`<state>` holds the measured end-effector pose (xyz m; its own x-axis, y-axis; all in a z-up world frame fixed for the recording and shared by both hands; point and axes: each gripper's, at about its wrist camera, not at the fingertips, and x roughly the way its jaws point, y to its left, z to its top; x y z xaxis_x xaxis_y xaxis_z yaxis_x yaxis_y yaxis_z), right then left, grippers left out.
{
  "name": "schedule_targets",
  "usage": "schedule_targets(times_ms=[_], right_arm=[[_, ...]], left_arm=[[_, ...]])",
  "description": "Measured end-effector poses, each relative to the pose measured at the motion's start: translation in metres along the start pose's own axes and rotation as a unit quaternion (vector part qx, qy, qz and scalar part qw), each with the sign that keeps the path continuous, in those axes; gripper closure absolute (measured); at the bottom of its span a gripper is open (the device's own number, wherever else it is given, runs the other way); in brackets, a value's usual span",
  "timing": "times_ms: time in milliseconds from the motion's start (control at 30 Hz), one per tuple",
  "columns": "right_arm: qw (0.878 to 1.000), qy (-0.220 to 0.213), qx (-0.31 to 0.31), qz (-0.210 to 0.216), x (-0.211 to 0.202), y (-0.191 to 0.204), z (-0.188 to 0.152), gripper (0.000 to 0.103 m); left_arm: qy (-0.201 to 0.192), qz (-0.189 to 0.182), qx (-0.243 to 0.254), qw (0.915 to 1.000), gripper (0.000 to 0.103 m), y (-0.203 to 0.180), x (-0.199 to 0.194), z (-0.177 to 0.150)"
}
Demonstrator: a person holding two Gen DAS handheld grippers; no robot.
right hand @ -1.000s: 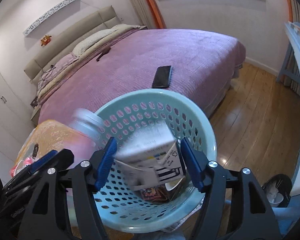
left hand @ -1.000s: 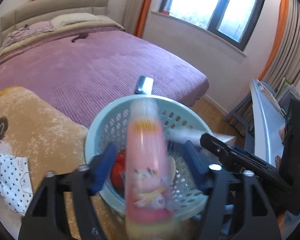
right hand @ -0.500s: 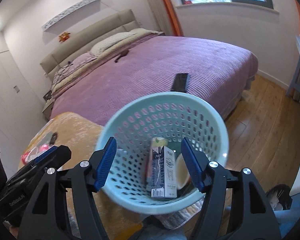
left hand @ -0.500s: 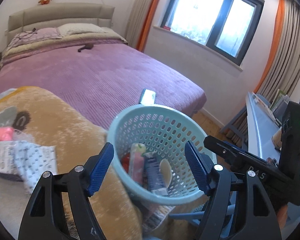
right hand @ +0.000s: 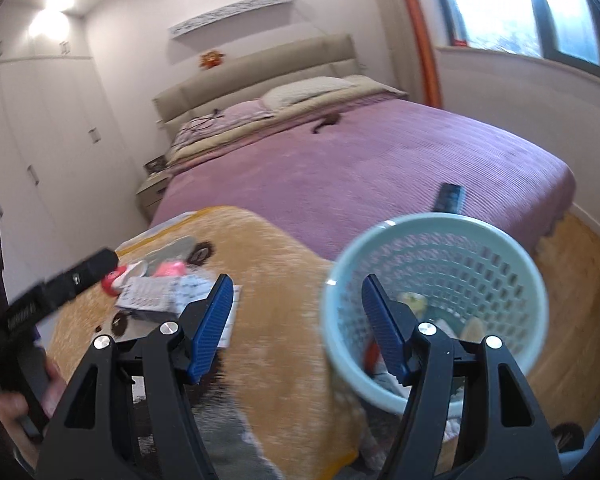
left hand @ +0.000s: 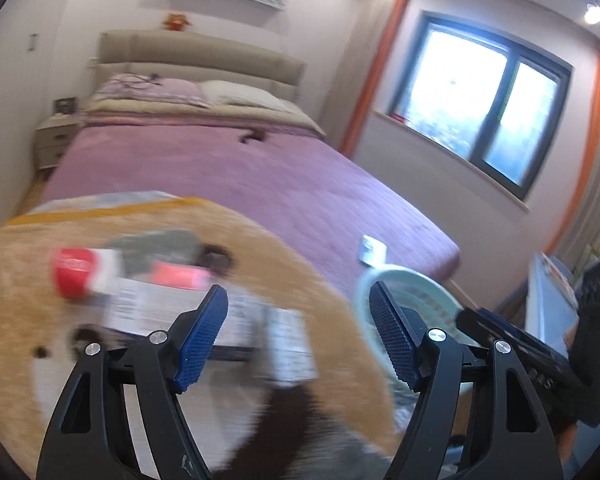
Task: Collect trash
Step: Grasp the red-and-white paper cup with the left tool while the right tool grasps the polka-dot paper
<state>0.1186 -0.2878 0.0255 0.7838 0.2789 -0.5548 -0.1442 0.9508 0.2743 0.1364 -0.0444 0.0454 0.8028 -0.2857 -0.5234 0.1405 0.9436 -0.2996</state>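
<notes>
Pale-green plastic mesh forms the waste basket (right hand: 436, 304), seen standing beside an orange plush blanket (right hand: 284, 320) at the foot of a purple bed (right hand: 380, 160); a carton and other discarded items are visible inside it. Remaining trash, a red-capped bottle (left hand: 76, 272) and printed white packets (left hand: 160, 312), lies blurred on the blanket. The left claw (left hand: 298, 340) and the right claw (right hand: 296, 328) are each shown with blue pads spread wide and nothing held between them. A black phone (right hand: 449, 197) lies on the bed.
</notes>
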Motion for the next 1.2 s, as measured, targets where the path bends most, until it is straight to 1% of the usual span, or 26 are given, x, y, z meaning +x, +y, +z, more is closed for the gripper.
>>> schedule_targets(times_ms=[167, 300, 400, 467, 600, 633, 700, 867, 900, 933, 967, 1000, 1033, 1100, 1133, 1167, 1200], right_arm=[[0.999, 0.017, -0.038, 0.017, 0.023, 0.037, -0.010, 0.040], [0.997, 0.039, -0.057, 0.028, 0.047, 0.062, -0.020, 0.040], [0.996, 0.052, -0.071, 0.030, 0.063, 0.077, -0.029, 0.040], [0.995, 0.059, -0.077, 0.031, 0.071, 0.084, -0.034, 0.040], [0.992, 0.075, -0.098, 0.019, 0.092, 0.096, -0.040, 0.040], [0.992, 0.078, -0.101, 0.015, 0.095, 0.099, -0.040, 0.040], [0.990, 0.085, -0.112, 0.007, 0.103, 0.104, -0.043, 0.040], [0.986, 0.100, -0.128, -0.026, 0.117, 0.110, -0.050, 0.040], [0.987, 0.099, -0.127, -0.026, 0.117, 0.110, -0.050, 0.041], [0.987, 0.100, -0.126, -0.026, 0.118, 0.109, -0.049, 0.049], [0.986, 0.104, -0.126, -0.024, 0.119, 0.107, -0.050, 0.058], [0.986, 0.112, -0.124, -0.018, 0.121, 0.106, -0.051, 0.063], [0.986, 0.117, -0.121, -0.013, 0.122, 0.105, -0.052, 0.071], [0.987, 0.115, -0.116, -0.014, 0.121, 0.102, -0.052, 0.077], [0.987, 0.115, -0.113, -0.016, 0.121, 0.101, -0.051, 0.085], [0.987, 0.116, -0.110, -0.017, 0.122, 0.100, -0.051, 0.089], [0.988, 0.117, -0.105, -0.015, 0.122, 0.098, -0.051, 0.090]], left_arm=[[-0.011, 0.056, -0.029, 0.9979, 0.032, 0.061, -0.013, 0.013], [-0.009, 0.085, -0.055, 0.9948, 0.032, 0.100, -0.013, 0.018], [0.000, 0.101, -0.071, 0.9924, 0.032, 0.125, -0.006, 0.020], [0.007, 0.107, -0.077, 0.9913, 0.032, 0.139, 0.001, 0.021], [0.023, 0.111, -0.087, 0.9897, 0.032, 0.161, 0.018, 0.022], [0.025, 0.112, -0.088, 0.9895, 0.032, 0.163, 0.022, 0.023], [0.031, 0.113, -0.085, 0.9895, 0.036, 0.169, 0.028, 0.021], [0.059, 0.105, -0.085, 0.9891, 0.036, 0.178, 0.045, 0.020], [0.061, 0.104, -0.086, 0.9890, 0.038, 0.178, 0.048, 0.018], [0.065, 0.102, -0.088, 0.9888, 0.041, 0.180, 0.050, 0.016], [0.069, 0.100, -0.090, 0.9885, 0.050, 0.181, 0.053, 0.015], [0.076, 0.098, -0.094, 0.9878, 0.059, 0.183, 0.056, 0.012], [0.079, 0.101, -0.098, 0.9869, 0.060, 0.185, 0.056, 0.010], [0.076, 0.095, -0.105, 0.9870, 0.065, 0.189, 0.053, 0.007], [0.075, 0.092, -0.108, 0.9870, 0.066, 0.189, 0.051, 0.006], [0.074, 0.090, -0.111, 0.9870, 0.068, 0.190, 0.050, 0.005], [0.073, 0.087, -0.114, 0.9870, 0.069, 0.190, 0.046, 0.004]])
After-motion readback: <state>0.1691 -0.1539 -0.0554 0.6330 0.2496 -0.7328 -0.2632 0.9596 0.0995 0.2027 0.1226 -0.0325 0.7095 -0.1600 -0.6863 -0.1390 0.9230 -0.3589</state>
